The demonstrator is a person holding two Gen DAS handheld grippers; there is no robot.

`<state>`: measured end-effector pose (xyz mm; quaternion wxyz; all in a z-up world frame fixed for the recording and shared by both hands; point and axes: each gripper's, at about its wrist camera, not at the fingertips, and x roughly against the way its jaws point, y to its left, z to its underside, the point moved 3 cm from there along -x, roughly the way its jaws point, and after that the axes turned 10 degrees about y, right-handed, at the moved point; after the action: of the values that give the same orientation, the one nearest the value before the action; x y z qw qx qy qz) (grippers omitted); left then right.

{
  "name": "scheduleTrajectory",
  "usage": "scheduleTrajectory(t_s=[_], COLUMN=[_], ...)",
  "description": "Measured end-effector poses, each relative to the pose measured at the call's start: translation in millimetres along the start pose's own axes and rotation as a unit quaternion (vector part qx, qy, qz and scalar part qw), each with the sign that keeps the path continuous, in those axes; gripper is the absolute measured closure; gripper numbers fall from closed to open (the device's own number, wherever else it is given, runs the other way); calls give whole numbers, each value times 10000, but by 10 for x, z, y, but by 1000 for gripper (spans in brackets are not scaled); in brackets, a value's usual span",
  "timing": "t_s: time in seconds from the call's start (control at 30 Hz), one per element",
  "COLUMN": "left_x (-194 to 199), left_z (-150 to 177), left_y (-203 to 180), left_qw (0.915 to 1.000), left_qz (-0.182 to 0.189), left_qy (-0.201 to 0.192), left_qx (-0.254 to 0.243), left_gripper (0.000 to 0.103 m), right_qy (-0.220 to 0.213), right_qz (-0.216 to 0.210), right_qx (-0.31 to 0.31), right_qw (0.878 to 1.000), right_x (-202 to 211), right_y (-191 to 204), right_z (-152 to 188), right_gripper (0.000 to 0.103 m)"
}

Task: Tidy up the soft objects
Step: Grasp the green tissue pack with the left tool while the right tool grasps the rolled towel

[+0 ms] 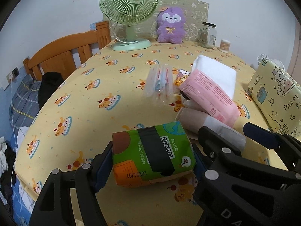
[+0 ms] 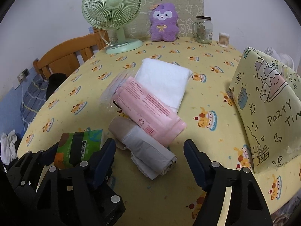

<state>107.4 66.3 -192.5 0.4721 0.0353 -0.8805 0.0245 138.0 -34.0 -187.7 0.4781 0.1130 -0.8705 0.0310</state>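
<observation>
Gripping a green tissue pack point(image 1: 153, 153) by its two short ends, the left claw point(image 1: 152, 162) held it just above the yellow tabletop point(image 1: 84, 103), its blue pads point(image 1: 104, 162) pressed against the wrapper. In the right wrist view the same pack point(image 2: 80, 146) sat at the lower left, with the left claw's black frame around it.

Just beside it lay a grey-and-white fabric roll point(image 2: 144, 148), and the right claw point(image 2: 150, 162) hovered over the near end of that roll with its jaws set apart, one pad point(image 2: 105, 160) on each side and neither touching it. No earlier view showed whether they had been moving.

Resting partly on the far end of the roll was a pink pack point(image 2: 148, 113), tilted, and behind that a folded white towel point(image 2: 163, 81). A clear plastic bag point(image 1: 160, 82) lay to the left of the pink pack.

At the far edge stood a green fan point(image 1: 129, 13), a purple plush toy point(image 1: 170, 26), a glass jar point(image 1: 207, 34) and a tub of cotton swabs point(image 1: 225, 45). A yellow box printed with "PARTY" point(image 2: 267, 109) stood at the right. A wooden bed frame point(image 1: 62, 56) showed beyond the left edge.
</observation>
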Motion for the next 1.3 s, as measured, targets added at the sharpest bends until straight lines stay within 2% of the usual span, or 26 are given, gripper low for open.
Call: scheduleTrajectory(t_s=[0.17,0.27,0.37,0.53,0.63,0.83,1.03,1.3], left_x=[6,6,-3,-4,-3,-5,47,265], left_z=[9,11,-7,-15,-12,-13,5,-68], left_y=[-17,-17,-7,-41,-68,-30,-42,-102], left_qw=[10000,9998,9998,9996,9994,9997,9998,9996], left_qz=[10,84,31,-87,-179,-56,50,-76], left_qy=[-2,-15,-25,-7,-31,44,61,-195], left_qx=[-62,-188,-185,-250,-305,-232,-182,-199], left_gripper=[25,25,25,25,25,25,26,26], right_qy=[65,74,18,30,95,132,78,-188], right_qz=[-201,-343,-282,-166,-168,-240,-231,-192], right_qx=[-107,-85,33,-95,-112,-155,-124,-142], right_qw=[9997,9993,9996,9998,9998,9995,9996,9995], right_x=[-4,13,37,3,-40,-36,33,256], right_y=[-17,0,38,-14,-20,-7,1,-39], right_z=[13,24,18,8,1,2,30,-31], right_gripper=[33,41,49,51,62,69,71,72])
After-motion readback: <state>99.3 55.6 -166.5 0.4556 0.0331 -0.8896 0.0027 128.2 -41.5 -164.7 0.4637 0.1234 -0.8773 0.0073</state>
